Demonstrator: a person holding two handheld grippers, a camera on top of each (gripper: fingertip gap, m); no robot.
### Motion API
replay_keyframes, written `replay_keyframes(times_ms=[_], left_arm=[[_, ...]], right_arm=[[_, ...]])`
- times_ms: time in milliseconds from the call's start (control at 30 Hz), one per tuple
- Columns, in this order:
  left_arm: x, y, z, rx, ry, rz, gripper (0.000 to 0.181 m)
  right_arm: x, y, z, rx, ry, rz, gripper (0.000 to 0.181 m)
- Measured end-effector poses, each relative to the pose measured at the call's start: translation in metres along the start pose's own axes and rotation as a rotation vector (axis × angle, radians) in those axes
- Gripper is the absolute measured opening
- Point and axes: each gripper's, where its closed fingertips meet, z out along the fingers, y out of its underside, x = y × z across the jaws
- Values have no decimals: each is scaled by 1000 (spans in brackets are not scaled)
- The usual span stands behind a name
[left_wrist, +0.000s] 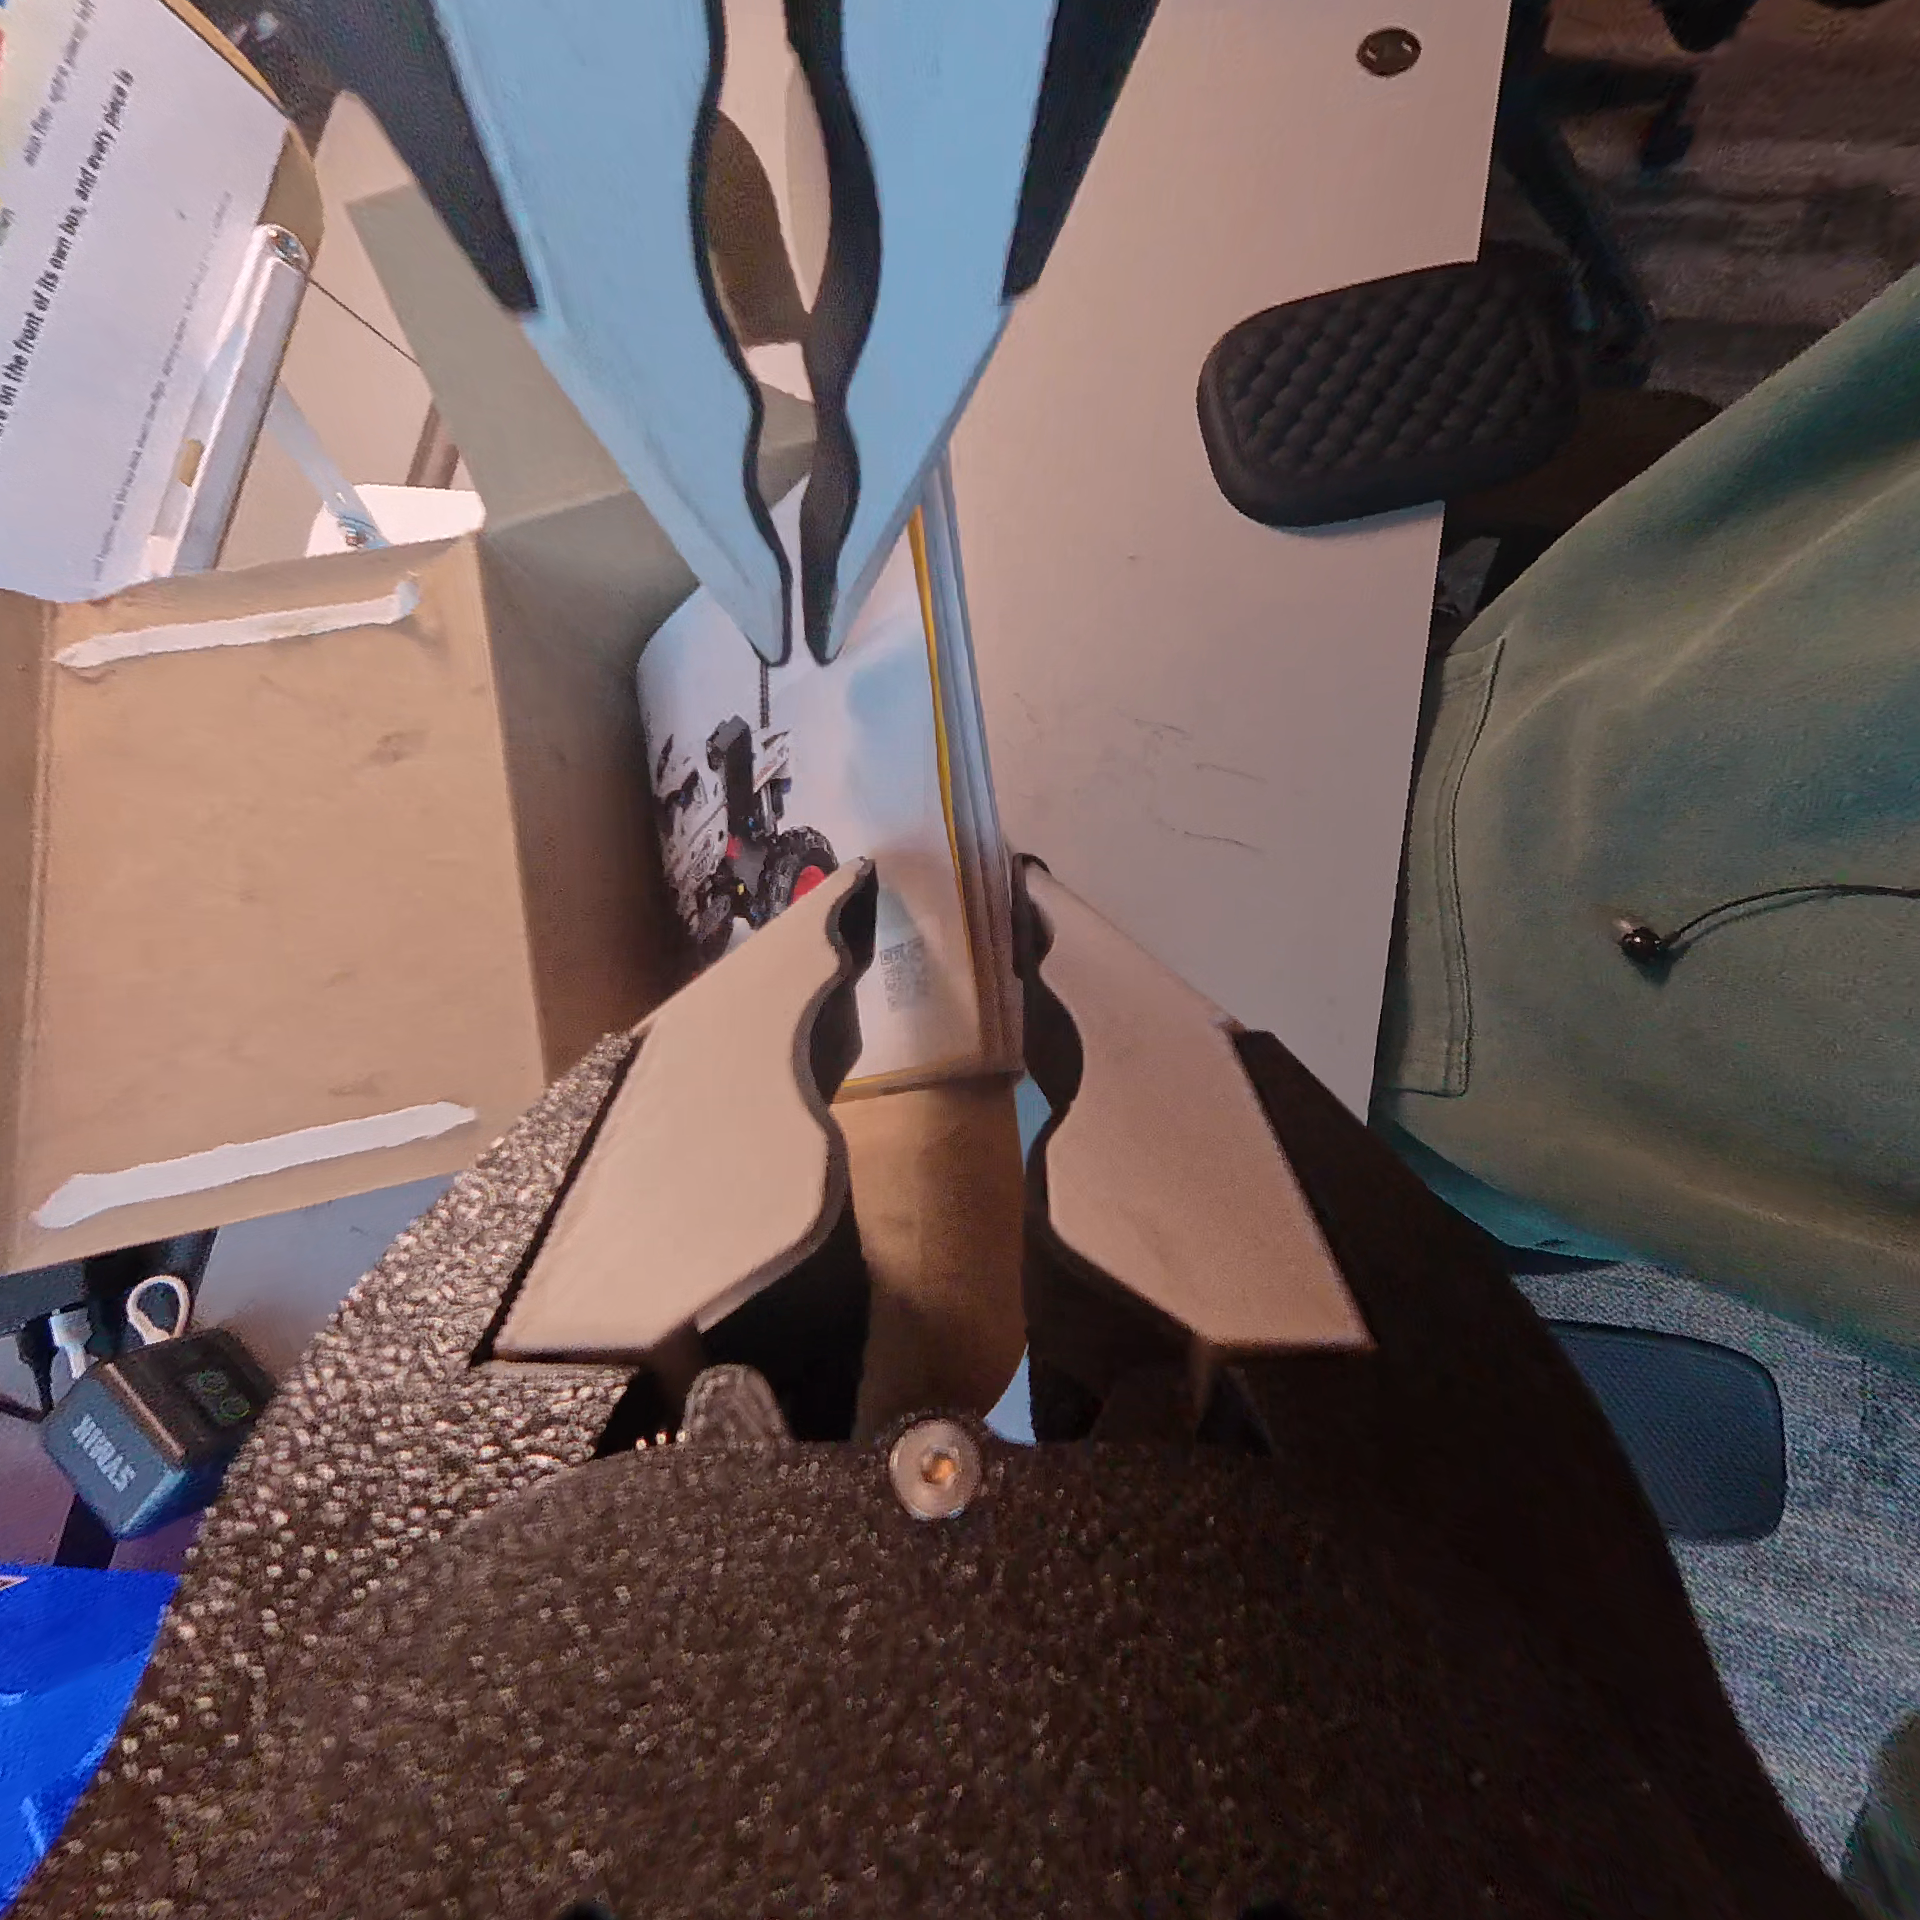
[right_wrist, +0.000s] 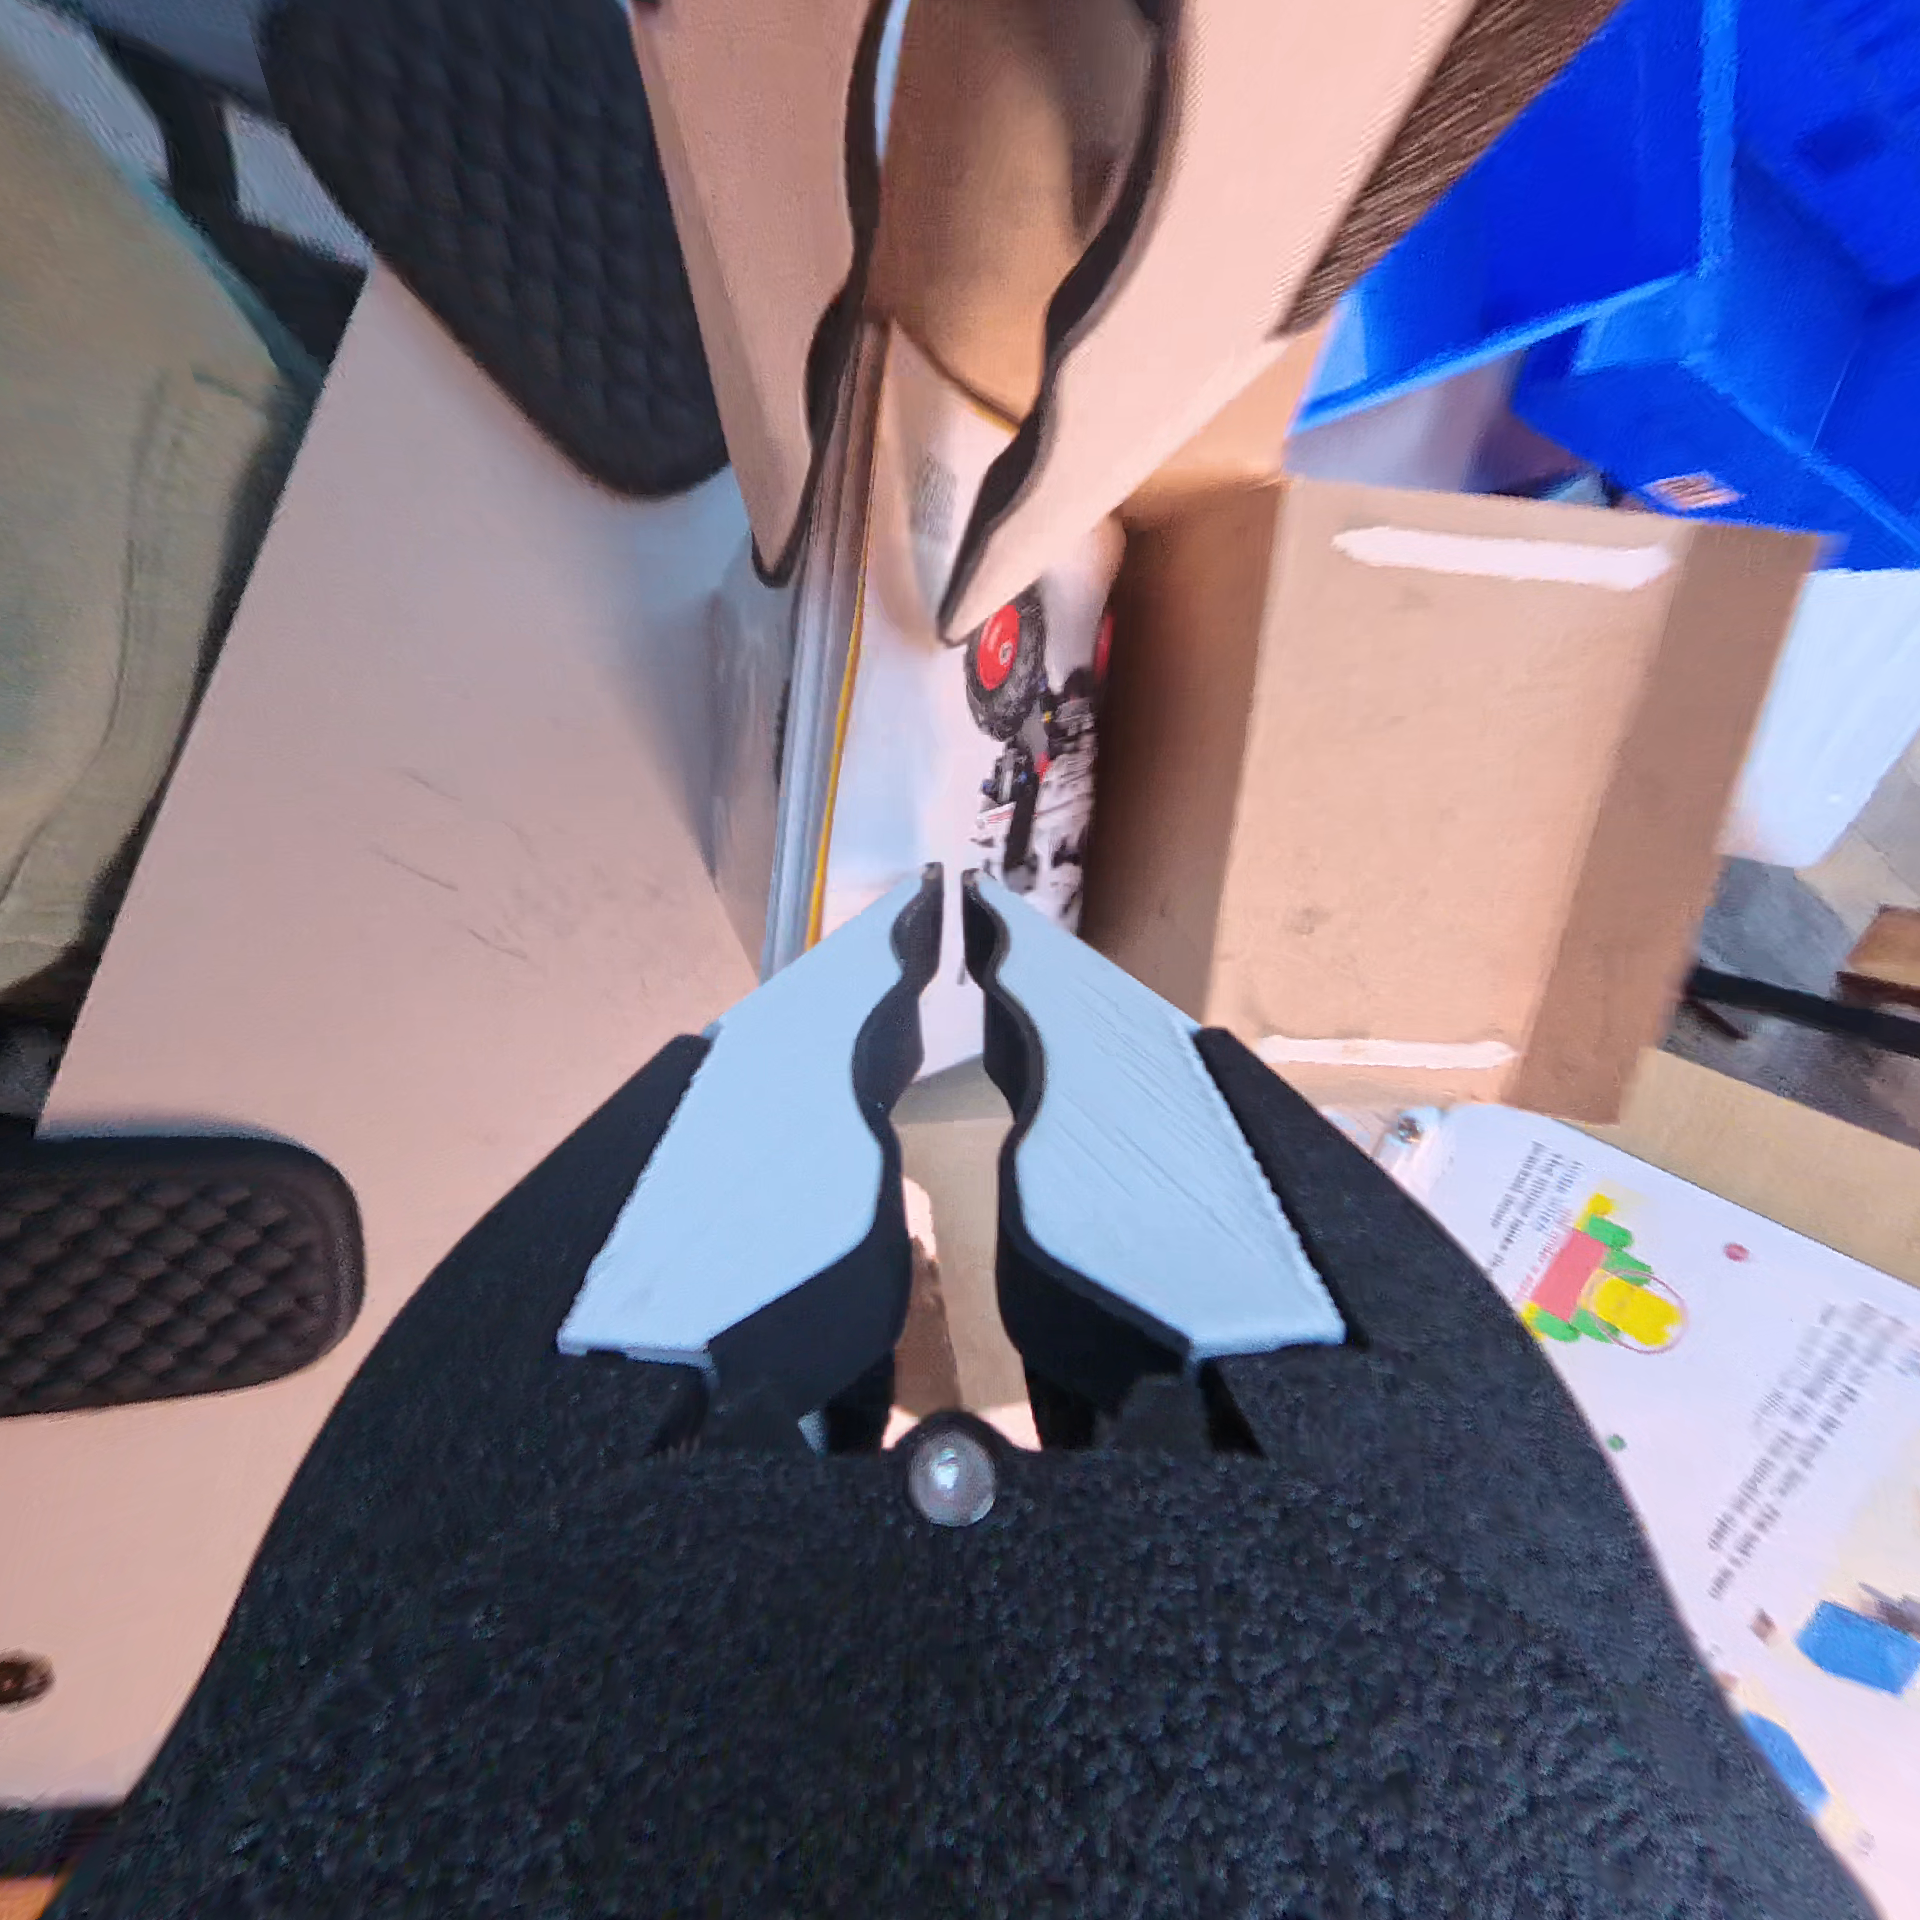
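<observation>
Wide white desk (left_wrist: 1195, 623) beside both jaws; brown cardboard box (left_wrist: 260, 883) close on the other side, little room. Between them, white booklet (left_wrist: 831, 748) upright on edge. Left gripper (left_wrist: 940, 883) clamped on its spine; right gripper (right_wrist: 951, 883) nearly closed at the opposite end, grasp unclear.

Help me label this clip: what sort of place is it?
Probably an office or hobby workroom: a pale desk, an office chair armrest, a cardboard box and a toy-building booklet.
</observation>
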Motion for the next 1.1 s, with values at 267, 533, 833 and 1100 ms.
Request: replay_keyframes(times_ms=[267, 533, 833, 1100], left_arm=[[0, -10, -16, 88, 3, -41, 25], [5, 15, -4, 44, -26, -26, 19], [5, 14, -3, 78, -102, 20, 21], [1, 11, -65, 524, -347, -38, 62]], right_arm=[[-9, 20, 58, -190, -113, -13, 0], [-3, 0, 44, -79, -277, 72, 1], [-29, 1, 46, -139, -429, 74, 0], [-15, 10, 72, -300, -304, 43, 0]])
